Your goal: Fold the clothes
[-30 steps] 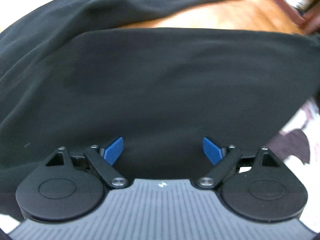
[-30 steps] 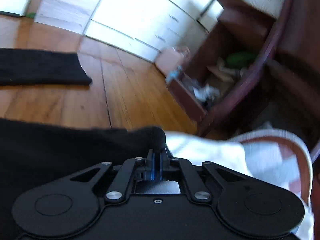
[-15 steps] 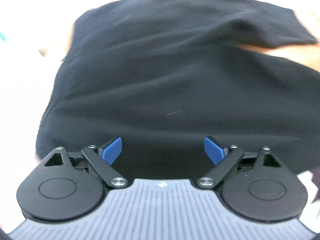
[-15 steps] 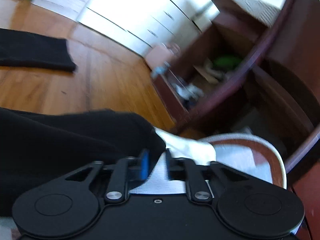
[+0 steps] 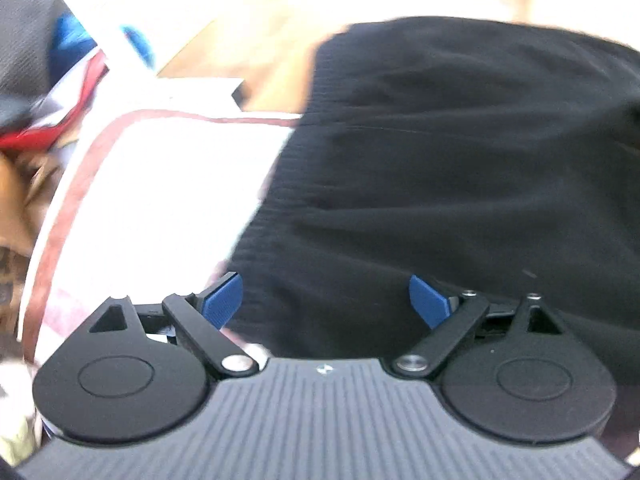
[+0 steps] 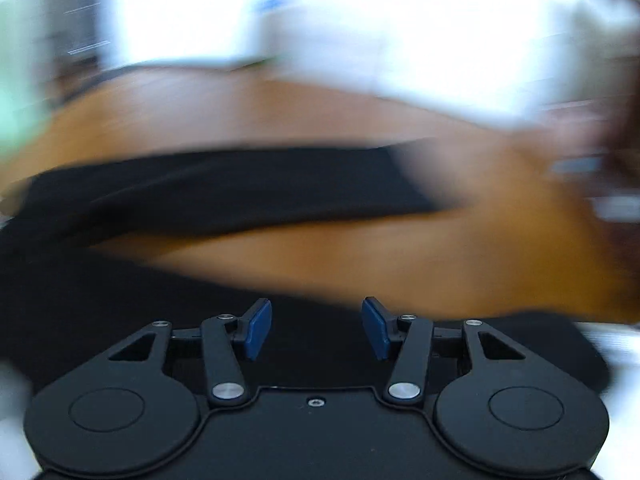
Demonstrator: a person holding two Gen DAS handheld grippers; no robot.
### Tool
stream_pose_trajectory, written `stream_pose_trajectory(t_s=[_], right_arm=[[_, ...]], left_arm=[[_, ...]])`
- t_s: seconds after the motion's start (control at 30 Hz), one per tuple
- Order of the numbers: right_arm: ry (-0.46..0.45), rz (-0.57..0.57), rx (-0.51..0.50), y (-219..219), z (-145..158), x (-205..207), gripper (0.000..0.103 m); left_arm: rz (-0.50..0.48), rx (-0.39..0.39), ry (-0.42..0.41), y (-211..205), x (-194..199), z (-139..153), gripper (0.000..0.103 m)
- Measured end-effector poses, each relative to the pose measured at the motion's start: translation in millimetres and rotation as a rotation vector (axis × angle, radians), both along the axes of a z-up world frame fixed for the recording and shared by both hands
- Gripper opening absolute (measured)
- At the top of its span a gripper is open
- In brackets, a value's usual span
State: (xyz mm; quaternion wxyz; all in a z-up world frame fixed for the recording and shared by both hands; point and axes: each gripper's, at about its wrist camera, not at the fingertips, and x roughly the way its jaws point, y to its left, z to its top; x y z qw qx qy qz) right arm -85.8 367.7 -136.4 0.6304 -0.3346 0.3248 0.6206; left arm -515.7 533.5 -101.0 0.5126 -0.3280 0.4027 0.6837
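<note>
- Released a second ago from a pinch on the cloth's edge, the right gripper (image 6: 316, 328) now hangs with its blue pads spread above the black garment (image 6: 168, 200).
- Left gripper (image 5: 326, 300) is spread wide too, empty, over the same garment (image 5: 460, 184).
- Garment lies across a wooden floor (image 6: 440, 252) and a white mat (image 5: 168, 192) with a red border; the right view is blurred.

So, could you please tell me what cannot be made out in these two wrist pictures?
- Right wrist view: motion blur smears the room behind the black fabric garment; the furniture is unreadable.
- Left wrist view: the garment runs off the right edge, so its type and fold are unclear.
- Left wrist view: the open left claw body hides the near hem.
</note>
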Motion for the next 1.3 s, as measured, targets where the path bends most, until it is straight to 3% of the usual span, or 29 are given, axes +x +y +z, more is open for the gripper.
stream_pose_trajectory(t_s=[0.13,0.17,0.23,0.3,0.4,0.47,0.57,0.6,0.63,0.67,0.7,0.73,0.77,0.8,0.83,0.93,1.0,1.1,1.17,1.3], right_arm=[[0.249,0.285,-0.019,34.9,-4.9,-68.6,0.056],[0.259,0.368,-0.049,42.8,-14.8,-93.6,0.056],[0.190,0.576,-0.126,48.1,-33.9,-145.9,0.056],[0.063,0.762,-0.132,40.2,-48.0,-190.9,0.056],[0.003,0.823,-0.120,48.6,-62.4,-213.9,0.058],[-0.036,0.863,-0.112,54.3,-71.9,-229.0,0.064],[-0.042,0.854,-0.087,59.5,-78.2,-224.9,0.068],[-0.044,0.851,-0.078,61.2,-80.2,-223.5,0.081],[-0.046,0.848,-0.070,62.9,-82.3,-222.1,0.088],[-0.048,0.845,-0.062,64.6,-84.4,-220.6,0.087],[-0.050,0.842,-0.053,66.3,-86.5,-219.2,0.086],[-0.052,0.838,-0.045,68.0,-88.5,-217.8,0.067],[0.017,0.819,-0.060,71.5,-87.8,-212.4,0.048],[0.026,0.803,-0.060,71.3,-83.9,-210.2,0.029],[0.034,0.788,-0.059,71.0,-79.9,-208.2,0.012],[0.057,0.742,-0.058,70.1,-68.1,-202.0,0.010],[0.073,0.711,-0.057,69.5,-60.1,-197.9,0.010],[0.198,0.753,-0.111,61.7,-57.2,-195.2,0.008],[0.238,0.788,-0.153,58.5,-65.4,-196.4,0.008],[0.337,0.740,-0.213,69.5,-73.4,-186.8,0.009]], left_arm=[[0.207,-0.010,-0.219,-7.1,-61.9,-1.8,0.092],[0.261,-0.008,-0.284,-10.0,-77.3,-3.3,0.092],[0.360,-0.010,-0.365,-18.2,-95.3,-10.4,0.092],[0.414,-0.017,-0.419,-25.1,-102.8,-21.4,0.094],[0.456,-0.060,-0.510,-26.2,-105.7,-44.5,0.094],[0.475,-0.067,-0.554,-21.8,-104.1,-54.3,0.103],[0.448,-0.083,-0.460,-5.2,-87.9,-56.8,0.103],[0.419,-0.092,-0.406,4.8,-79.8,-57.4,0.103],[0.386,-0.090,-0.363,10.4,-74.2,-59.0,0.103],[0.353,-0.061,-0.342,10.9,-68.2,-57.6,0.102],[0.320,-0.031,-0.321,11.1,-62.1,-56.0,0.086],[0.287,-0.008,-0.288,10.9,-56.8,-50.2,0.063],[0.254,0.014,-0.254,10.7,-51.6,-44.1,0.057],[0.214,0.025,-0.216,6.8,-44.4,-34.7,0.048],[0.173,0.035,-0.177,2.6,-37.1,-24.9,0.046],[0.113,0.088,-0.069,-14.1,-19.8,-2.3,0.042],[0.097,0.089,-0.048,-15.5,-16.4,-1.8,0.042],[0.112,0.009,-0.035,-16.8,-23.3,-22.2,0.042],[0.129,-0.012,-0.044,-20.8,-35.5,-26.7,0.046],[0.140,-0.014,-0.010,-19.9,-41.7,-30.0,0.065]])
